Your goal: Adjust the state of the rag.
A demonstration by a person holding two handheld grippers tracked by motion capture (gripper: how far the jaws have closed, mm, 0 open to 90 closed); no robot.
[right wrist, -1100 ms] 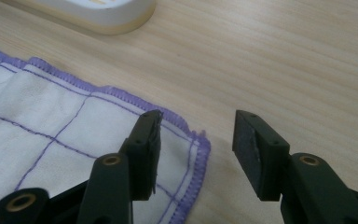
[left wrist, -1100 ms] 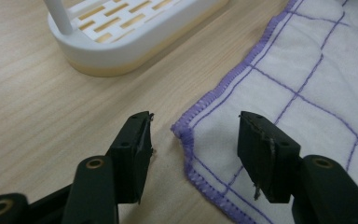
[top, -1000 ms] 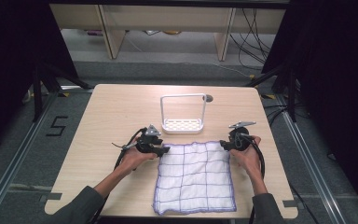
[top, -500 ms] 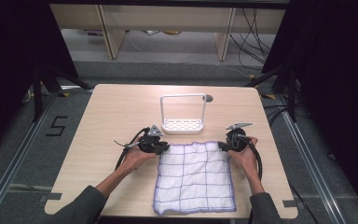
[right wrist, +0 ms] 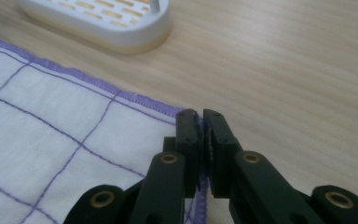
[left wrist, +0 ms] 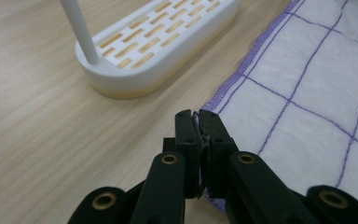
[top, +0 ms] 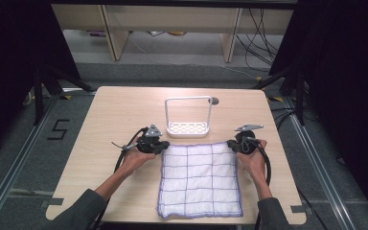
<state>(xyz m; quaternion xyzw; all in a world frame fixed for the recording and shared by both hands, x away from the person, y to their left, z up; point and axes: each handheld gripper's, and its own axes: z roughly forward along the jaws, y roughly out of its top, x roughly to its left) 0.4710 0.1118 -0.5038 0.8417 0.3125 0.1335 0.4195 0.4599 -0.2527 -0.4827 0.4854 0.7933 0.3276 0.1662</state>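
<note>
A white cloth (top: 200,179) with a purple grid and purple hem lies flat on the wooden table, toward the near edge. My left gripper (top: 162,145) is at the cloth's far left corner. Its jaws have just closed and now pinch that corner (left wrist: 199,119) of the cloth (left wrist: 307,93). My right gripper (top: 231,144) is at the far right corner. Its jaws have just closed too, and they clamp the hem there (right wrist: 198,122) of the cloth (right wrist: 51,140). Both grippers rest low on the table.
A white slotted rack (top: 188,127) with a tall wire handle stands just beyond the cloth, also seen in the left gripper view (left wrist: 158,42) and the right gripper view (right wrist: 102,18). Bare table (top: 115,110) lies left, right and behind. Dark stands flank the table.
Both grippers' jaws have closed onto the cloth's far corners. The hands have stayed almost where they were, and the cloth lies flat as before.
</note>
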